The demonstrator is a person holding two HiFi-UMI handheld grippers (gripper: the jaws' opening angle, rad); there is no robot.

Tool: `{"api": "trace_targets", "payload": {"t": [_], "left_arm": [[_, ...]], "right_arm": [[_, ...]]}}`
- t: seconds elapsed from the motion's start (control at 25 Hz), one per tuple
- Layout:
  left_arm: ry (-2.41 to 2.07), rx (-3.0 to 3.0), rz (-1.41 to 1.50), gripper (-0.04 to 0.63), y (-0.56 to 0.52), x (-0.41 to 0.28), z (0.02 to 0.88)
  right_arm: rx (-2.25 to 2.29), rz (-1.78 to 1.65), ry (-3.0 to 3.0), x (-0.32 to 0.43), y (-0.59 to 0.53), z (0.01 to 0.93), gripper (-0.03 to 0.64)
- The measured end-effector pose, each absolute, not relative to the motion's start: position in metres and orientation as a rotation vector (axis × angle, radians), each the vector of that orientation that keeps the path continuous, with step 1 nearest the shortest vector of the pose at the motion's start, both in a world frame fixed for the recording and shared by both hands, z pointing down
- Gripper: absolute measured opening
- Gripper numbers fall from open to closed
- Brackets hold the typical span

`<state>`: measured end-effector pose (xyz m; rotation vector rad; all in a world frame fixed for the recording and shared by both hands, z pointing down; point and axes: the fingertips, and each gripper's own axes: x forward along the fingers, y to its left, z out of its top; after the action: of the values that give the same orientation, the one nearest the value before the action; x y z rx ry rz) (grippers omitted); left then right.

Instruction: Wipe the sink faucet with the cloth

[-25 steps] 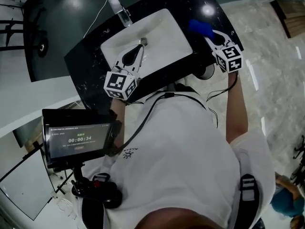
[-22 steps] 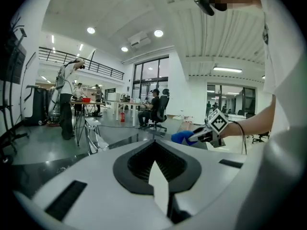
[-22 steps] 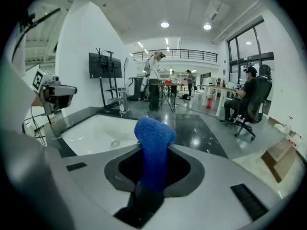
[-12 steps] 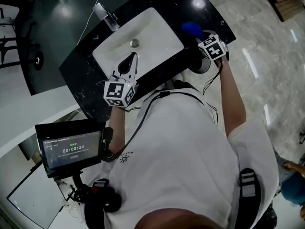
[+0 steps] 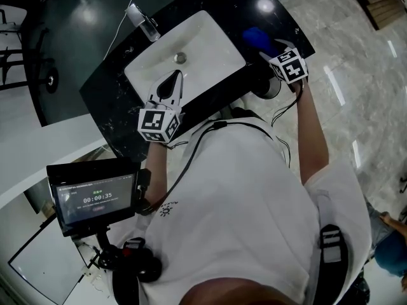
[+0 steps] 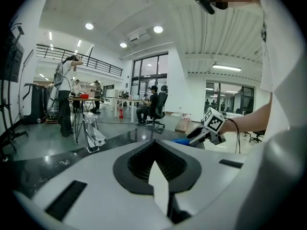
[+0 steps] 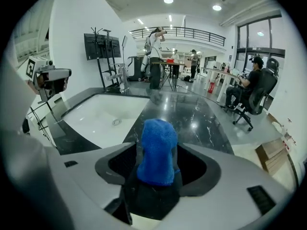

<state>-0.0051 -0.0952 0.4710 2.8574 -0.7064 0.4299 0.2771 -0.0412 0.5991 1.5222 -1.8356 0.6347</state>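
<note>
the black stone surface [image 5: 245, 5] spreads out ahead of both tools, and the white rectangular sink [image 5: 213, 40] set into it lies ahead of the left hand-held gripper [image 5: 178, 78] and off to the left of the right hand-held gripper [image 5: 267, 53]. a monitor [image 5: 95, 196] on a stand sits behind the left one, close to the person's body. the left hand-held gripper hovers over the near part of the basin with its jaws pressed together and nothing between them. the right hand-held gripper tilts down toward the bare stone on the right side of the sink, well apart from the left one; its jaws have just been opening and now stand wide. the blue cloth [image 7: 157, 147] is between them as a bunched, upright mound resting on the surface, with a gap showing on either side, so the pads do not press on it. the chrome faucet [image 5: 141, 18] stands on the far rim of the sink, across the basin from the left hand-held gripper and ahead to its left, and farther still from the right one and the cloth. the round drain [image 5: 180, 58] lies in the basin floor just beyond the tips of the left hand-held gripper.
</note>
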Motion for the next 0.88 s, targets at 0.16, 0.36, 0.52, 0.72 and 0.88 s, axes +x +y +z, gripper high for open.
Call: {"api": "trace_targets", "payload": {"t": [0.16,0.36,0.52,0.72,0.88], "left_arm": [[-0.753,2.834,0.41,0.002,-0.101,-0.009,0.468],[-0.806,2.803,0.381,0.002,-0.108,-0.015,0.465],[-0.929,2.787,0.305,0.002,-0.096,-0.029,0.435],[-1.114,2.684,0.126,0.002,-0.115,-0.067,0.423],[-1.225,2.676,0.118,0.002,-0.126,-0.09,0.419]], "right_arm": [[1.604,0.588,-1.994,0.269,-0.049,0.554,0.249],[1.605,0.503,-2.291,0.226,-0.075,0.497,0.249],[1.495,0.318,-2.496,0.174,-0.08,0.438,0.247],[1.385,0.14,-2.711,0.113,-0.109,0.404,0.247],[1.276,0.166,-2.876,0.07,-0.118,0.389,0.244]]}}
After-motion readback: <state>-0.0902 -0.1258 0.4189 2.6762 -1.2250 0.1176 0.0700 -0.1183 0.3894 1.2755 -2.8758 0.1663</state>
